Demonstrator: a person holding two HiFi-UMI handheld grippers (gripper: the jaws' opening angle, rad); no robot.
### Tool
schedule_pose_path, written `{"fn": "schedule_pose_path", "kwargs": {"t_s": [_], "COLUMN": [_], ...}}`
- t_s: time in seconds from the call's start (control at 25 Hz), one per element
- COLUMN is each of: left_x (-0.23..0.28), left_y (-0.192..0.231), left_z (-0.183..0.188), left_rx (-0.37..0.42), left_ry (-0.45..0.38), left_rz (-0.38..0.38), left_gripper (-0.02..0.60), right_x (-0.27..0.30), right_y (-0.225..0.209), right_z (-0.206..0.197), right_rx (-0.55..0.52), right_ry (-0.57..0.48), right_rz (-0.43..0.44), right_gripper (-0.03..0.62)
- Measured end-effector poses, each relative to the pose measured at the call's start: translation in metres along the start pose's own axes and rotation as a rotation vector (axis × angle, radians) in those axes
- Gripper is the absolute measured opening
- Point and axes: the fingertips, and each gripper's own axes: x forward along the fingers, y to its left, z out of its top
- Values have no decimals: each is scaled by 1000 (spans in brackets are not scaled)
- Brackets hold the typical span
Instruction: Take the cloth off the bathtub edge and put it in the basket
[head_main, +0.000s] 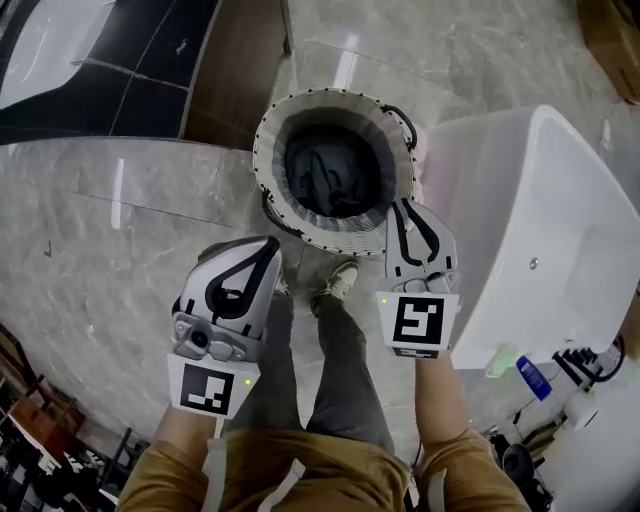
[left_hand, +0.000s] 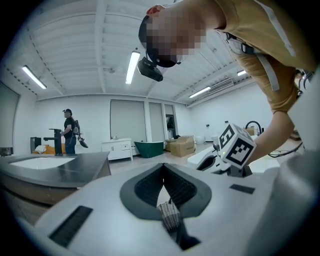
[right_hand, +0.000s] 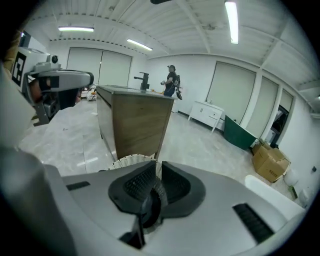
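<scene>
Marble floor (head_main: 120, 200) bears the basket (head_main: 268, 135), dark cloth (head_main: 335, 170) apparently inside, between cabinet (head_main: 235, 70) and bathtub (head_main: 540, 200). Left gripper (head_main: 268, 248) and right gripper (head_main: 406, 207) hang above, jaws together, both empty.

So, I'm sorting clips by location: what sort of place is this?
Probably a bathroom-fixture showroom, not a home bathroom: a white freestanding bathtub stands on open marble-look floor, a long vanity counter carries a black tap, and a second, green tub sits by the far wall.
</scene>
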Motion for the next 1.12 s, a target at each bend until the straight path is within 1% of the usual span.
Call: {"fn": "schedule_pose_path", "kwargs": {"t_s": [0.2, 0.36, 0.52, 0.72, 0.88, 1.12], "left_x": [-14, -30, -52, -75, -88, -105], "left_y": [2, 5, 5, 11, 12, 14], "left_z": [53, 91, 124, 168, 199, 238], "left_rx": [26, 41, 57, 96, 129, 158], "left_ry": [-28, -40, -41, -70, -92, -133], "left_rz": [13, 26, 33, 46, 45, 53], "left_gripper": [6, 6, 6, 6, 6, 6], "right_x": [-51, -87, -129, -182, -220, -261], "right_y": [-16, -16, -12, -5, 2, -3], "right_z": [47, 78, 113, 167, 206, 244], "right_rx": [7, 12, 40, 73, 60, 57], "right_ry": [-54, -77, -117, -196, -269, -331], "right_rz": [-30, -24, -12, -7, -3, -35], "right_gripper": [6, 6, 6, 5, 5, 5]}}
